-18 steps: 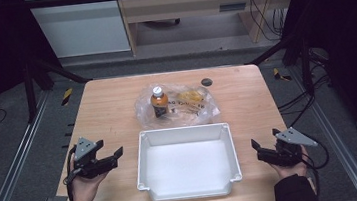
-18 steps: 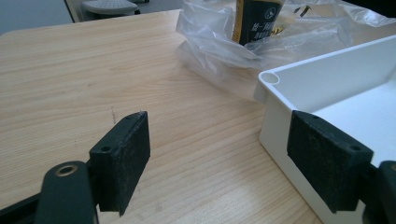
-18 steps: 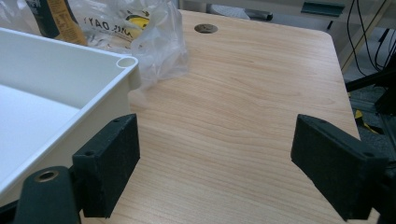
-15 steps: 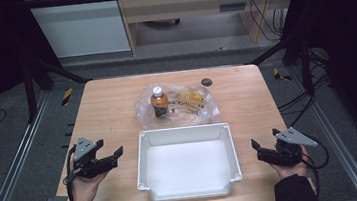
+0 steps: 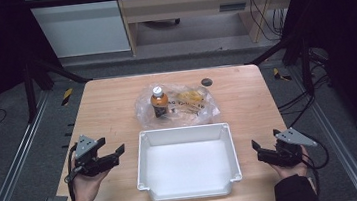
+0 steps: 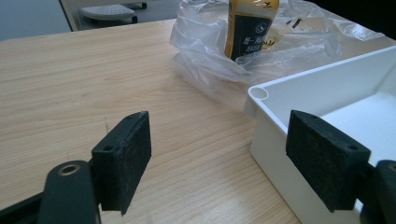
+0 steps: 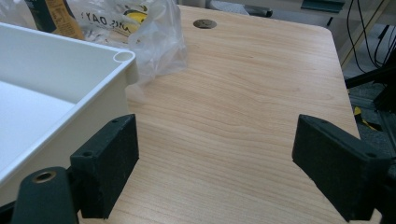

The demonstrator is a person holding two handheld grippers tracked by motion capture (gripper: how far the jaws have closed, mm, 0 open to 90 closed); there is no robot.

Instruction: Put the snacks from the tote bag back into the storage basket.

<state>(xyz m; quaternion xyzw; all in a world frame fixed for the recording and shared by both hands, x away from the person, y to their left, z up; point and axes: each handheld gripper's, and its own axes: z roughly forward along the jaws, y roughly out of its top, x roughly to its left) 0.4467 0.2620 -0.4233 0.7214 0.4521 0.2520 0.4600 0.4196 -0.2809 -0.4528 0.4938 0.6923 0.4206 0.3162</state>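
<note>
A white empty tray [image 5: 182, 130] sits at the middle front of the wooden table [image 5: 107, 113]. Behind it lies a crumpled clear plastic bag [image 5: 194, 104] with an upright bottle [image 5: 159, 102] of orange-brown drink and yellow packets inside. My left gripper [image 5: 117, 155] rests left of the tray, open and holding nothing. My right gripper [image 5: 258, 151] rests right of the tray, also open and holding nothing. In the left gripper view the wide-apart jaws [image 6: 219, 133] frame the tray's corner [image 6: 261, 93], with the bottle [image 6: 247, 28] and bag [image 6: 205, 65] beyond. The right gripper view [image 7: 215, 154] shows the tray's other corner [image 7: 122, 57].
A small dark round hole [image 5: 206, 82] marks the table behind the bag, also seen as a hole [image 7: 204, 23] in the right gripper view. Bare wood lies on both sides of the tray. Black frame posts and cables stand around the table.
</note>
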